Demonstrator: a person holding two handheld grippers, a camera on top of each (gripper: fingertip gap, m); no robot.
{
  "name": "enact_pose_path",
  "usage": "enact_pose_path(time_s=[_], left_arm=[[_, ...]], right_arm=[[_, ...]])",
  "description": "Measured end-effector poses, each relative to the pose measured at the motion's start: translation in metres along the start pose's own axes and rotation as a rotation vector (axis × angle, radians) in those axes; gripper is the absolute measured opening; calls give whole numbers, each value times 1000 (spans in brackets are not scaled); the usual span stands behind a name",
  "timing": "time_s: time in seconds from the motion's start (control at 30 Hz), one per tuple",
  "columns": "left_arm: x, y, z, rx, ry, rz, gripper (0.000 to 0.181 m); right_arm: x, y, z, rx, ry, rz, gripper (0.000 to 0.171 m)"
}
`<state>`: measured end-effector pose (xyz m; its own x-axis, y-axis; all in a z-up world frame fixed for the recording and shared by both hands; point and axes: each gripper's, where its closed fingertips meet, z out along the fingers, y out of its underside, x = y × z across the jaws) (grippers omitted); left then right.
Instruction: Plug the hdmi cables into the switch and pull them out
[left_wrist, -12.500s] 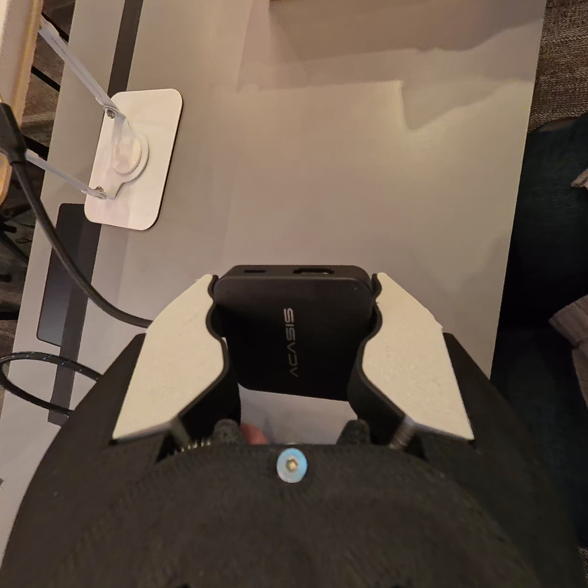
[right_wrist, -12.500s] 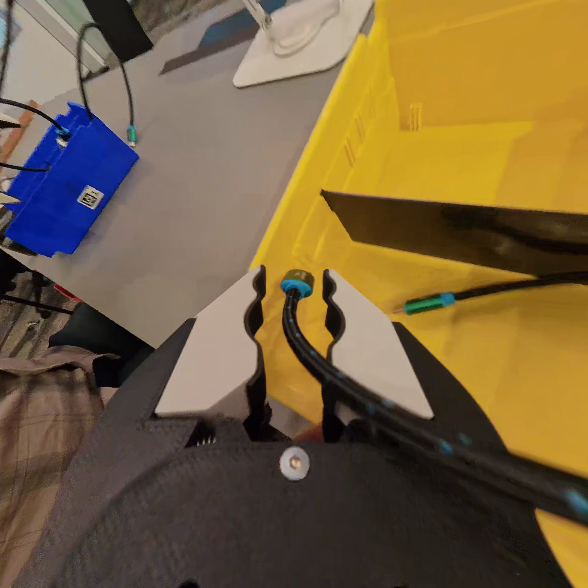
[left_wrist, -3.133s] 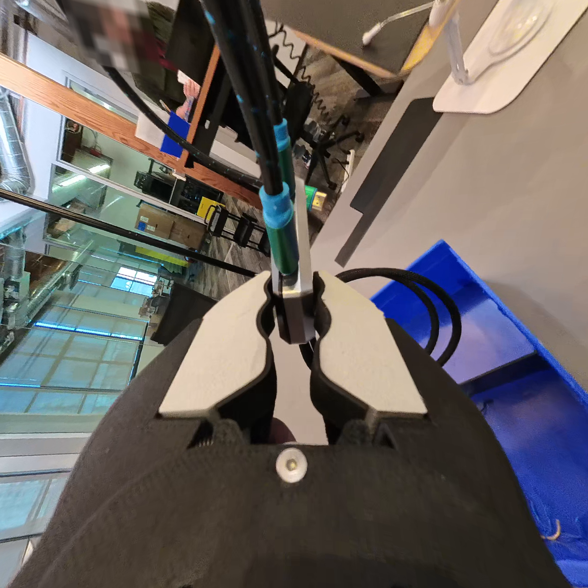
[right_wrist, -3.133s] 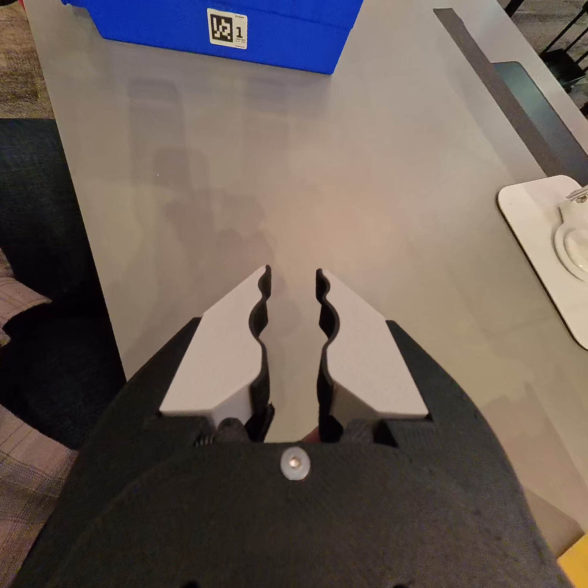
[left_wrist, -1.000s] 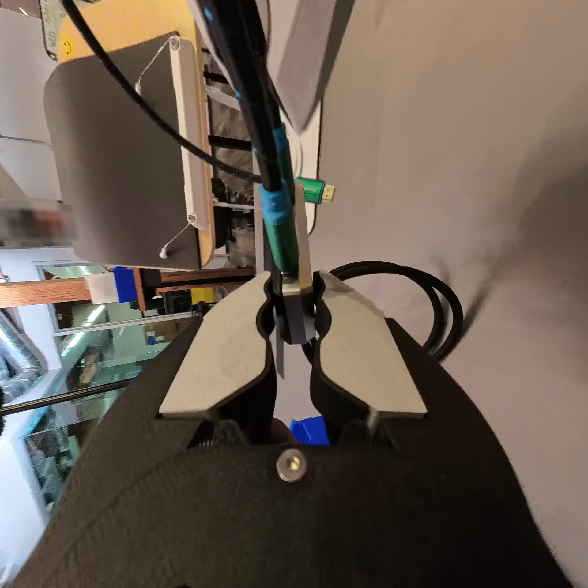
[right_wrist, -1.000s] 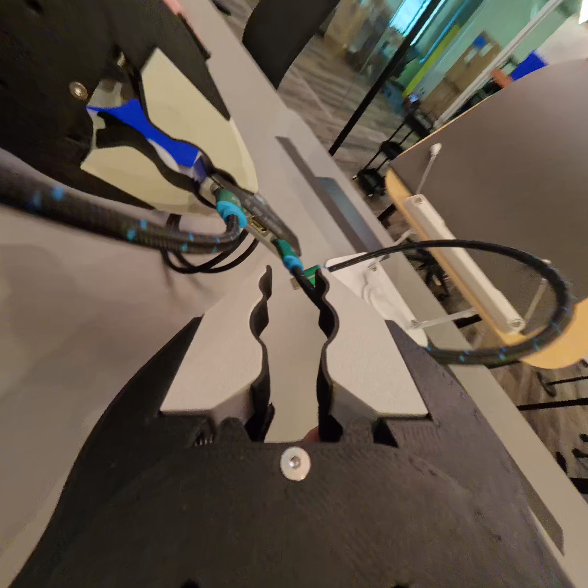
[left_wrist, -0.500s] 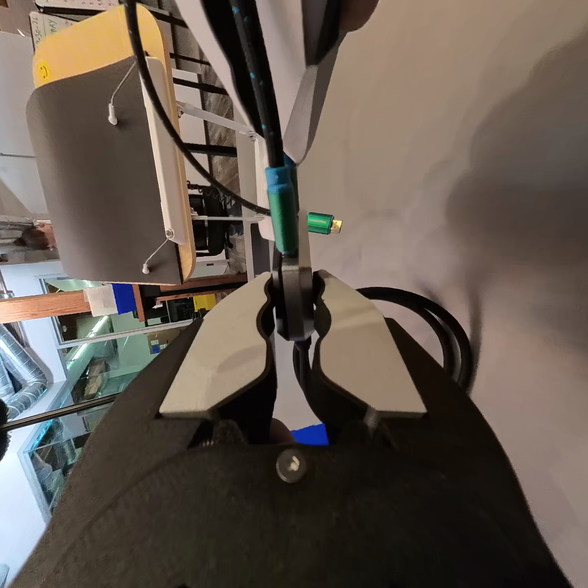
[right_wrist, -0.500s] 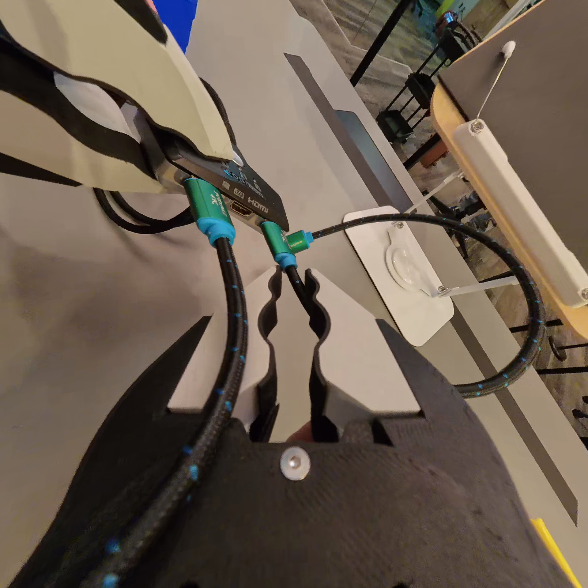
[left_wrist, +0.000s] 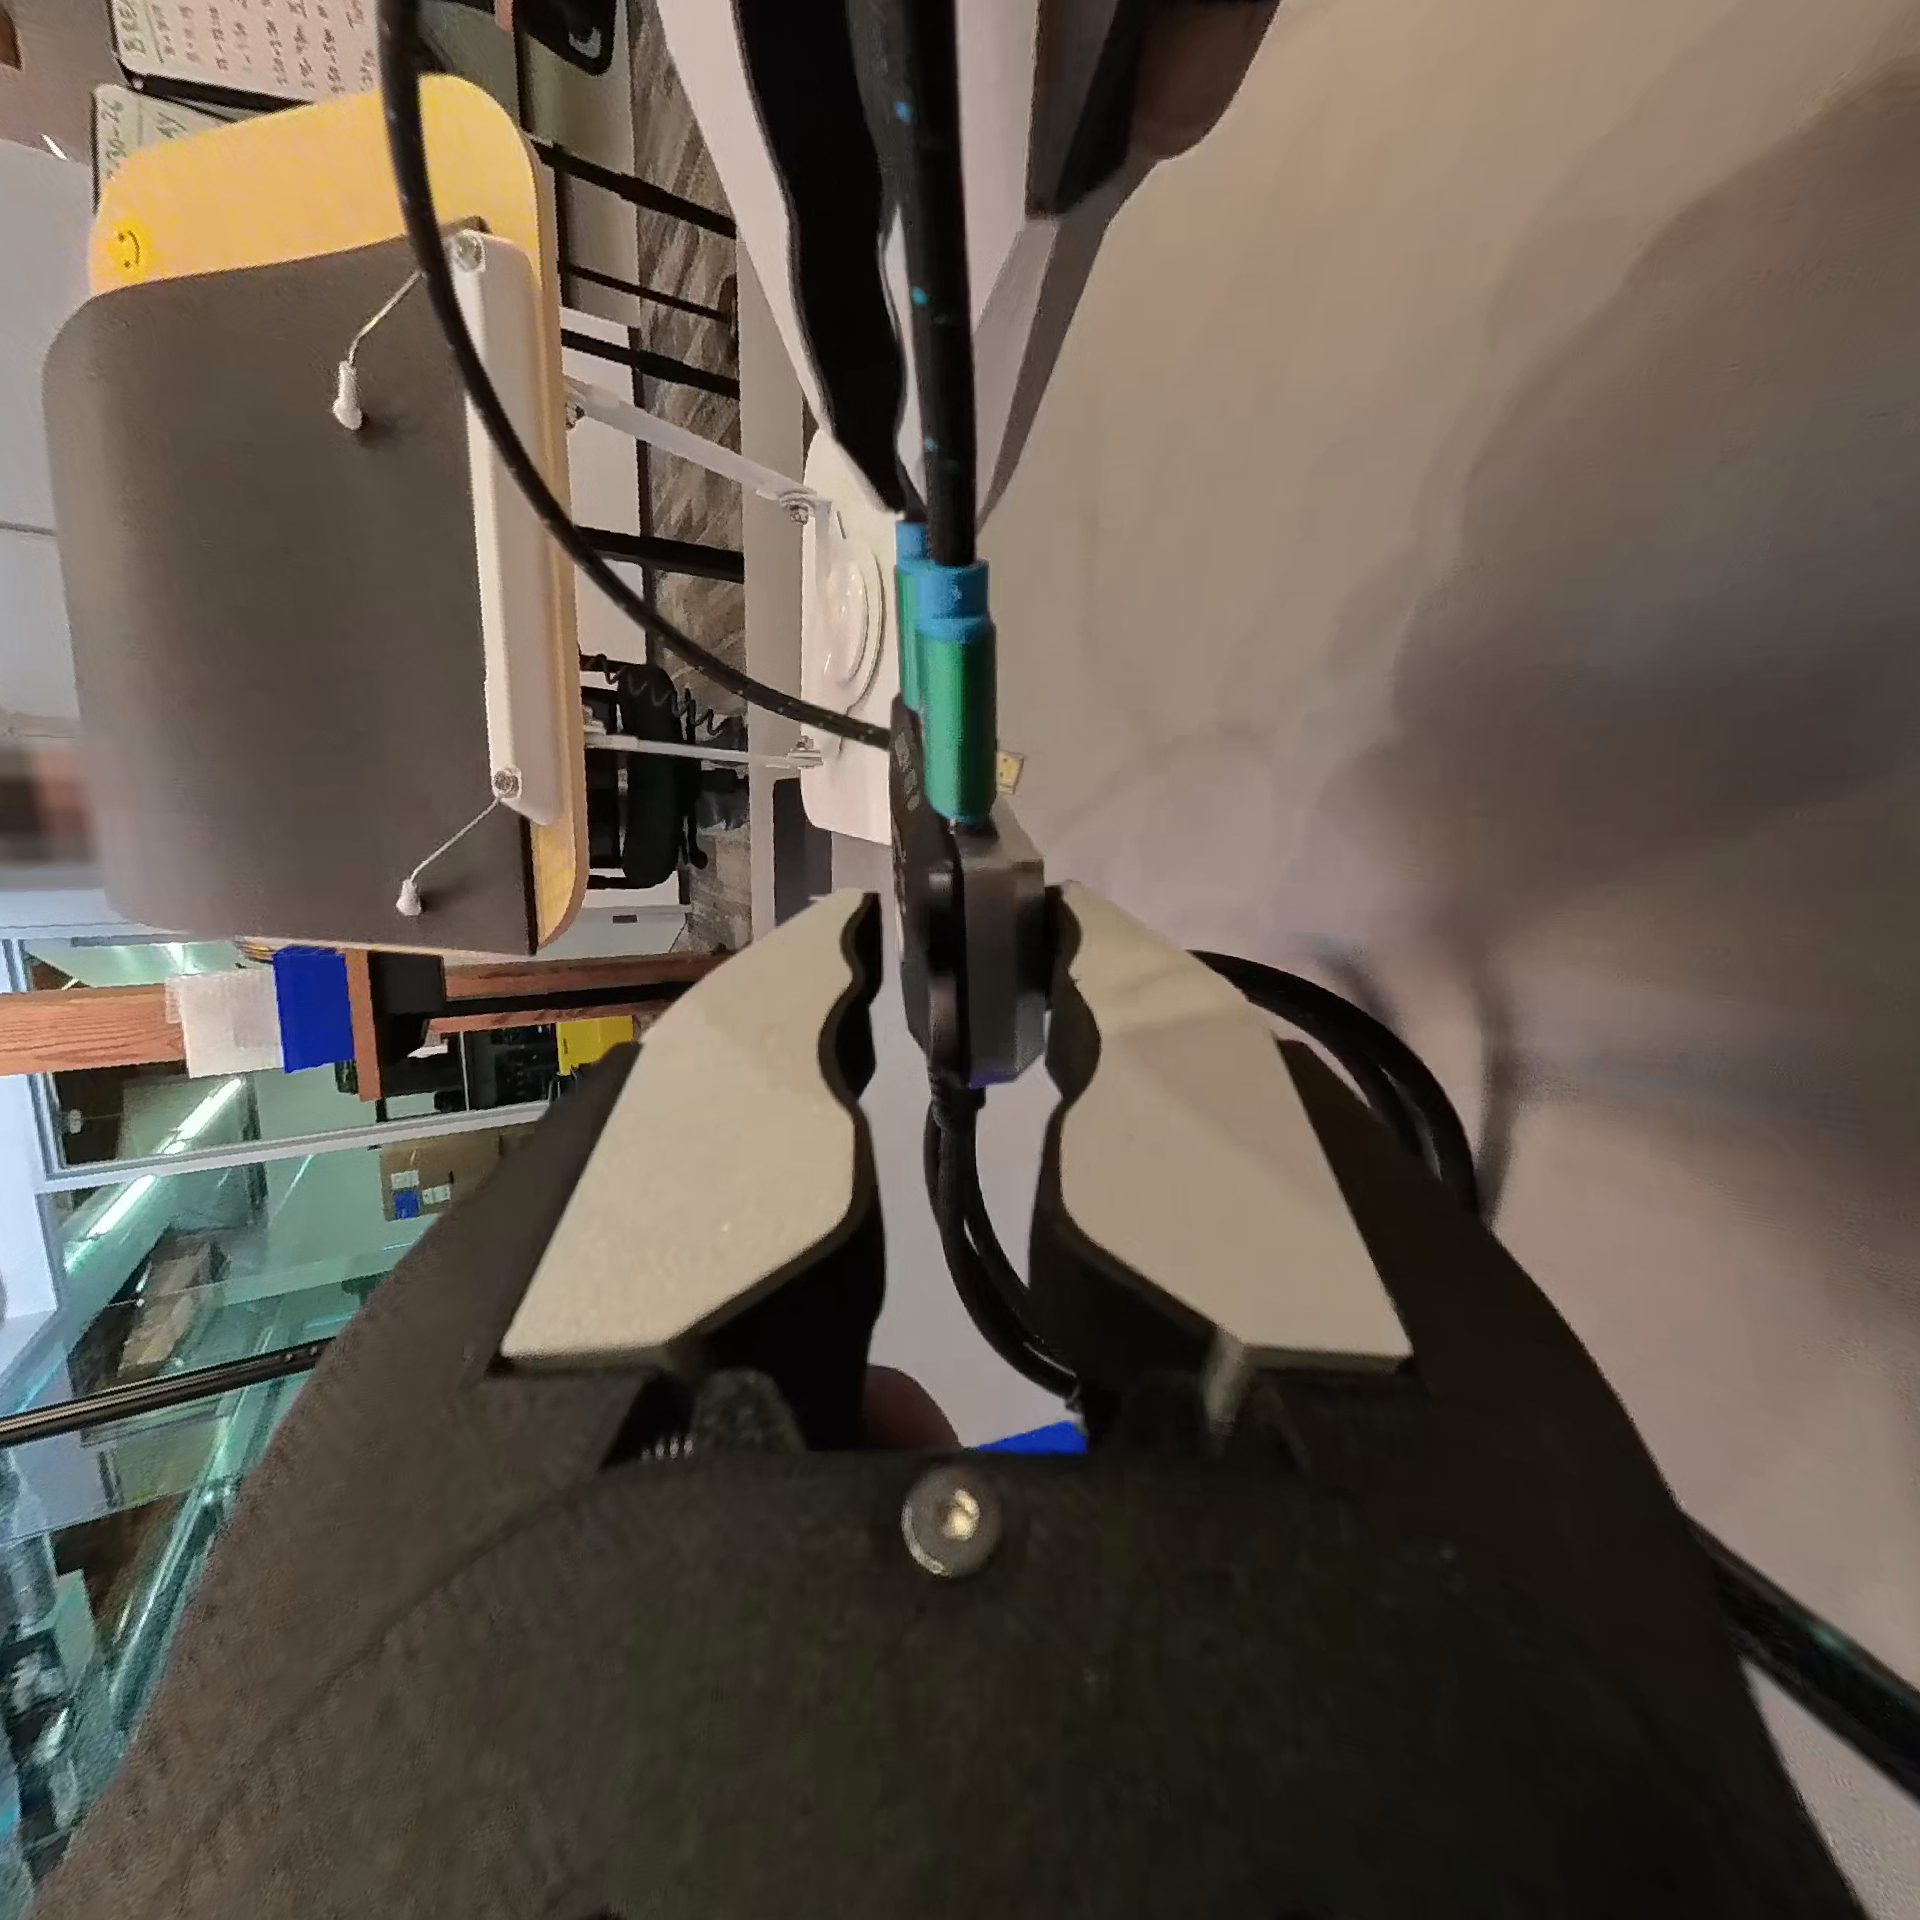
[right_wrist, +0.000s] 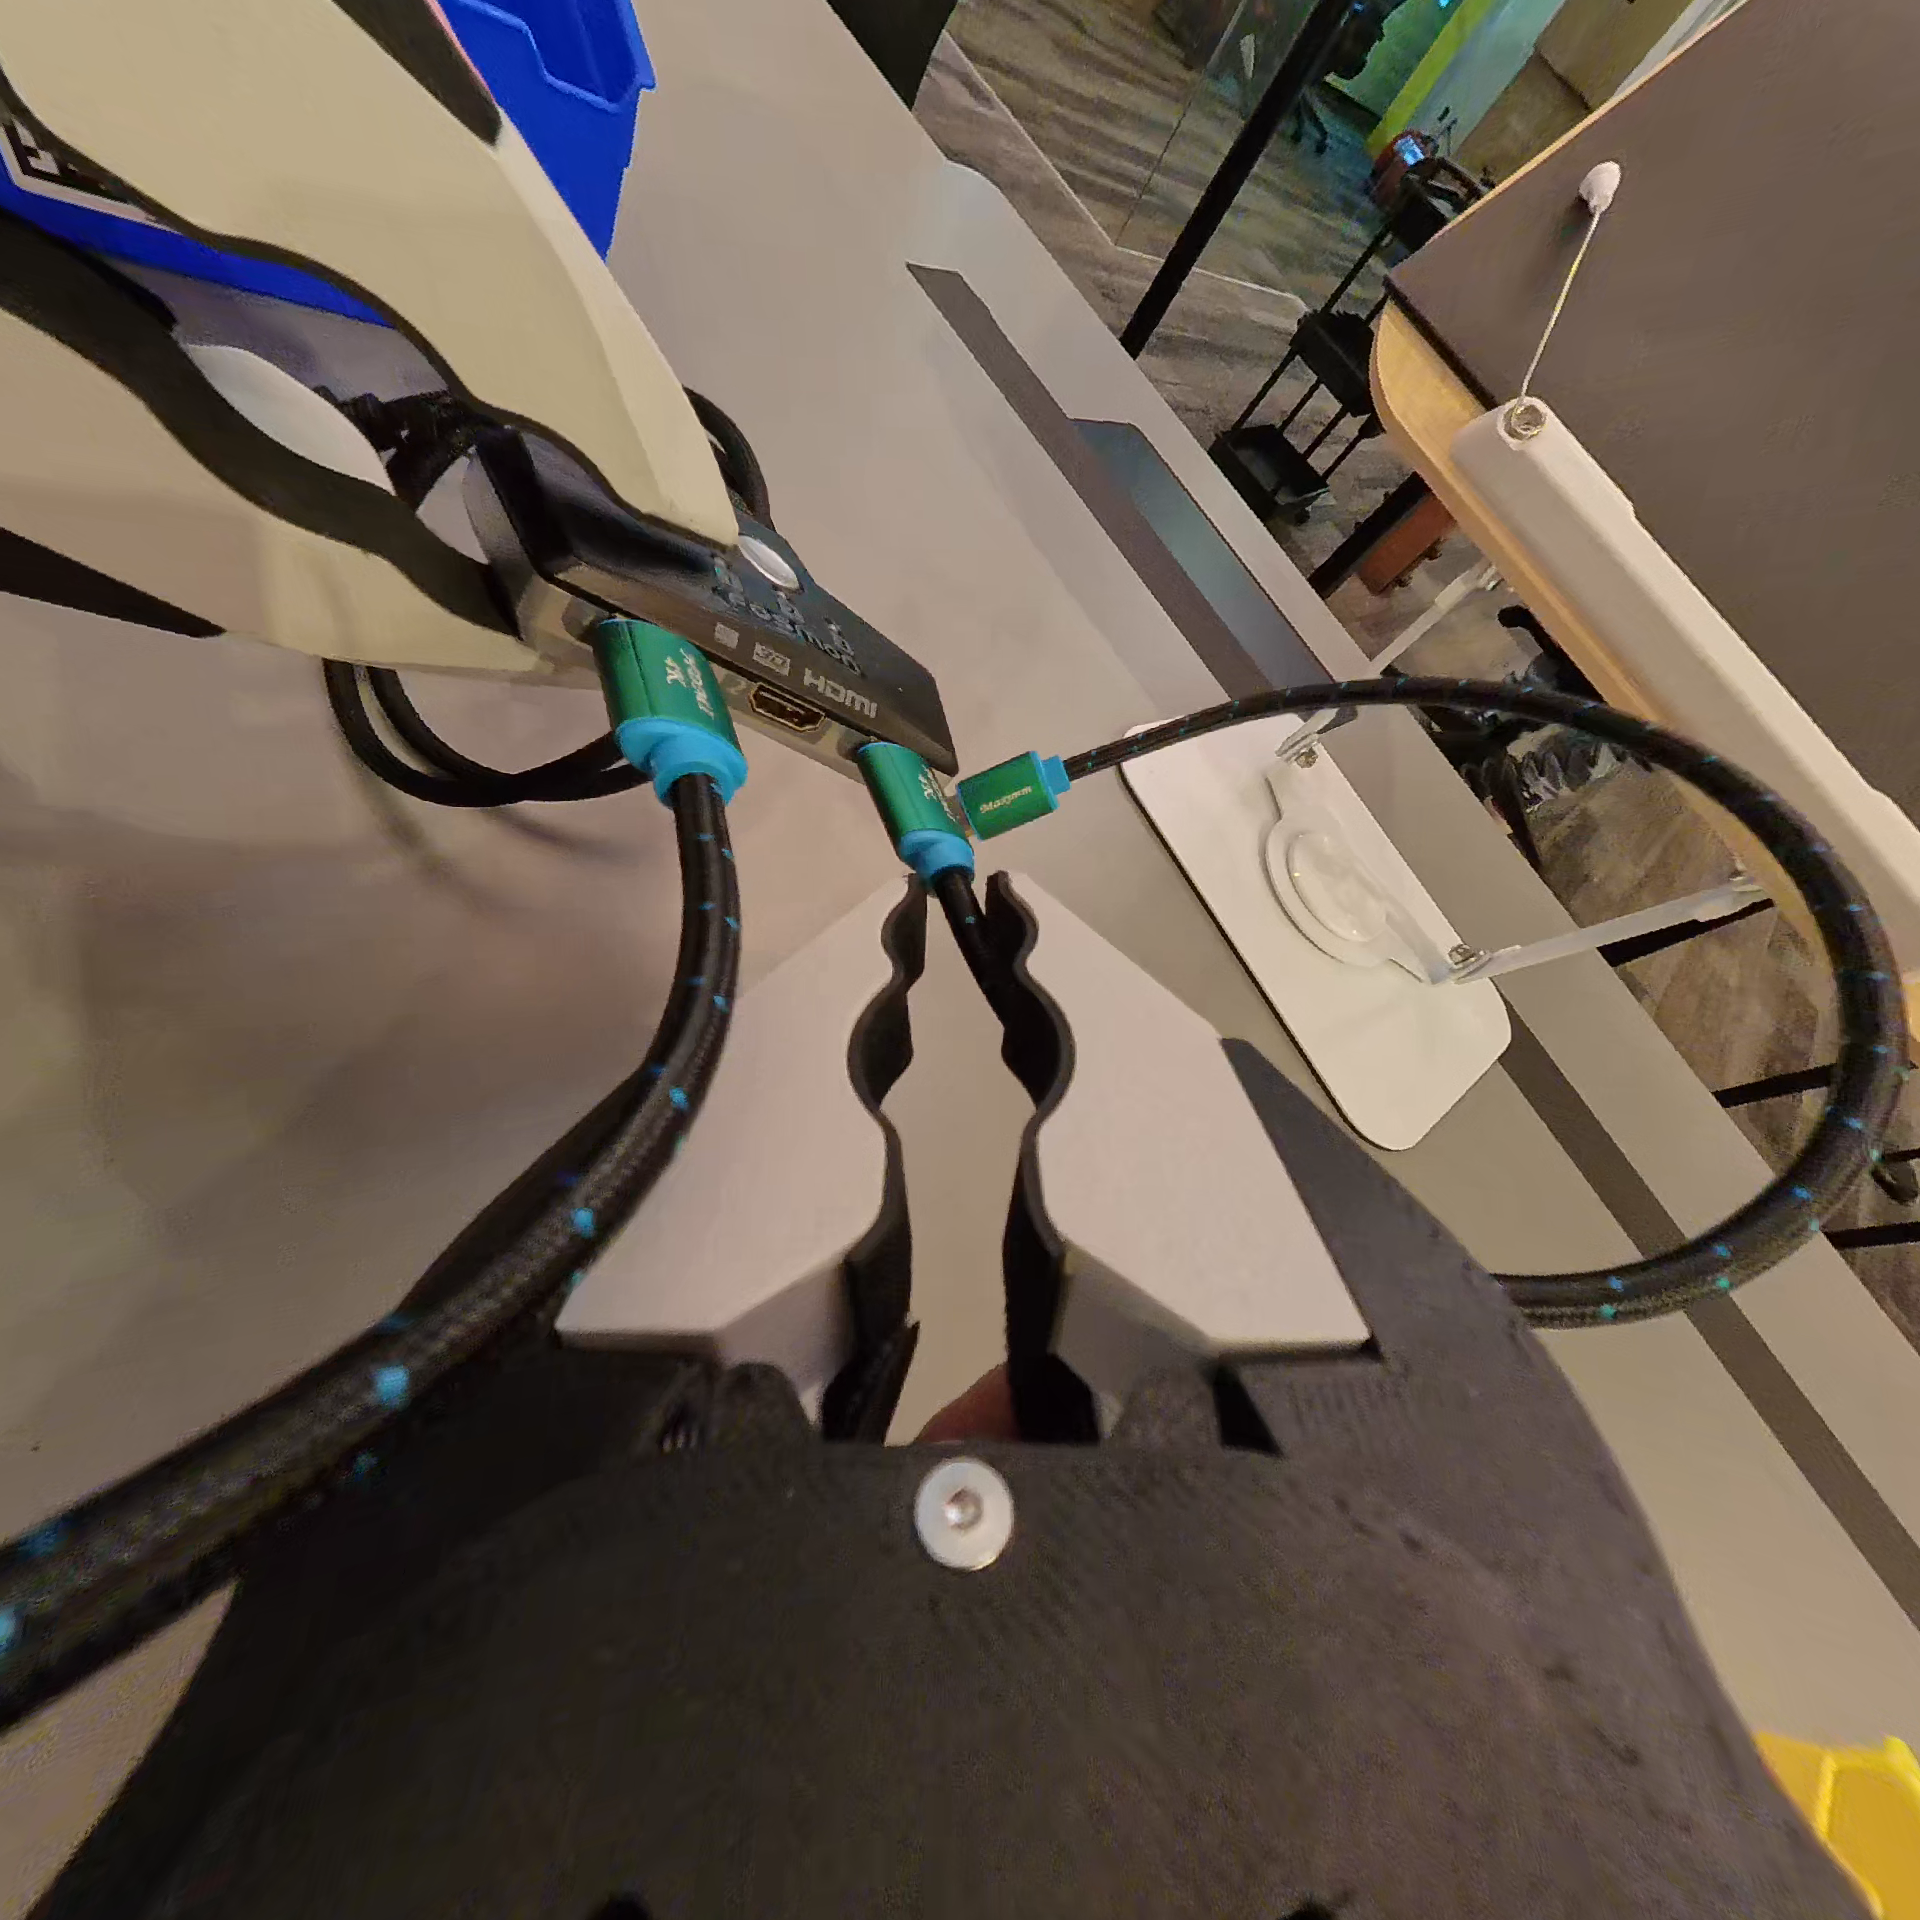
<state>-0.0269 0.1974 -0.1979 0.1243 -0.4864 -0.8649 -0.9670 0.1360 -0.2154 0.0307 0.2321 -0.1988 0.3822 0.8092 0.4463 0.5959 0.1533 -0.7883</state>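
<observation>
My left gripper (left_wrist: 971, 935) is shut on the black HDMI switch (left_wrist: 977, 966), held edge-on above the grey table. In the right wrist view the left gripper (right_wrist: 613, 582) holds the switch (right_wrist: 821, 665) at upper left. A green plug (right_wrist: 665, 686) on a thick braided cable sits in the left port. The middle port (right_wrist: 790, 712) is empty. A second green plug (right_wrist: 914, 800) sits in the right port. My right gripper (right_wrist: 956, 894) is shut on its thin cable just behind that plug. That cable loops right, and its free green plug (right_wrist: 1013, 800) hangs beside the switch.
A white pad with a clear stand (right_wrist: 1320, 935) lies on the grey table (right_wrist: 260, 987) right of the switch. A blue bin (right_wrist: 551, 94) stands far left and a yellow bin corner (right_wrist: 1849, 1808) shows at lower right. A neighbouring desk with a dark panel (right_wrist: 1714, 364) is beyond the edge. The gap from one gripper's tips to the other's is roughly 7 cm.
My right gripper has moved up to the switch and closed on the thin cable behind the right plug. My left gripper has turned the switch slightly and still holds it.
</observation>
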Motion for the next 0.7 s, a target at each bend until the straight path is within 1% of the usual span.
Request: enact_pose_path(time_s=[0.2, 0.27, 0.33, 0.47, 0.57, 0.7], left_arm=[[-2, 5, -12, 31, 100, -17, 45], [-4, 4, -20, 58, 173, -42, 53], [-3, 4, -28, 70, 290, -103, 63], [-9, -2, -41, 120, 397, -144, 71], [-14, -6, -43, 138, 443, -169, 77], [-16, 5, -33, 81, 502, -155, 84]], right_arm=[[1, 0, 0, 10, 9, -14, 8], [0, 0, 1, 15, 10, -25, 8], [0, -1, 1, 19, 9, -30, 8], [-1, -1, 2, 22, 10, -36, 7], [-2, -1, 2, 26, 12, -46, 8], [-3, -4, 0, 45, 14, -63, 8]])
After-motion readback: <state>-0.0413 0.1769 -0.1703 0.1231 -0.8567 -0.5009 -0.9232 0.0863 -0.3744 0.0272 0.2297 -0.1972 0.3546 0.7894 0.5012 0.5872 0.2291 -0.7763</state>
